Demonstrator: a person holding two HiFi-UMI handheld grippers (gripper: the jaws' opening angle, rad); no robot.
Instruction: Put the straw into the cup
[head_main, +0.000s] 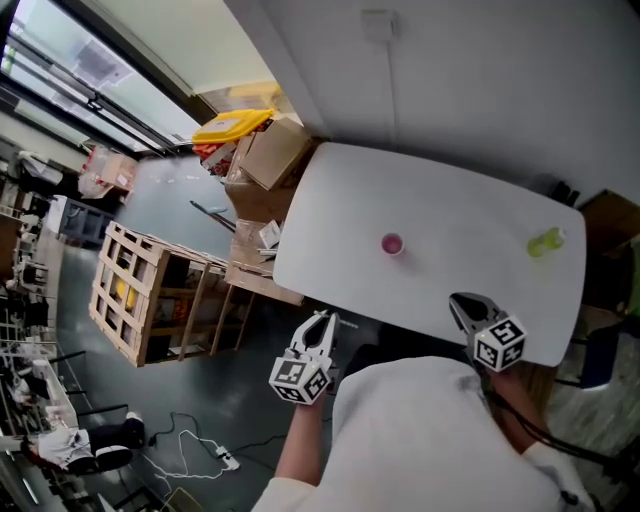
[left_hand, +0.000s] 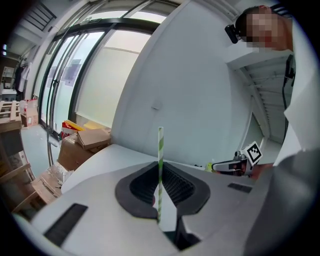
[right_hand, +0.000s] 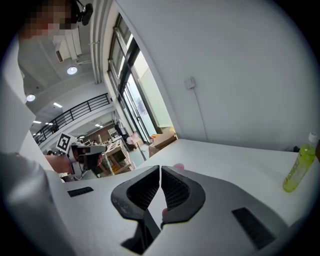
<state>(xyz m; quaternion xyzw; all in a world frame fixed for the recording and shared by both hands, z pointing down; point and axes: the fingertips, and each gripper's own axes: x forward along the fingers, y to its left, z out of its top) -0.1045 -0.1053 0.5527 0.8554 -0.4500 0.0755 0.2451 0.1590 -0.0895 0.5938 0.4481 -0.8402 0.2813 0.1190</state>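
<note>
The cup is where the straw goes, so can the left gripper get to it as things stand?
Probably yes: the cup stands alone on the table ahead of the left gripper, nothing between them; the bottle is far aside.

The left grey two-jaw gripper (head_main: 322, 322), with its square-marker cube, is held out just ahead of the torso on a bare forearm (head_main: 300, 450). Its jaws are clamped on an upright green-and-white striped straw (left_hand: 160, 150). The right grey two-jaw gripper (head_main: 463, 304) points forward alongside, its jaws closed together and empty.

Bright, even daylight; fisheye-warped, dark-vignetted edges
</note>
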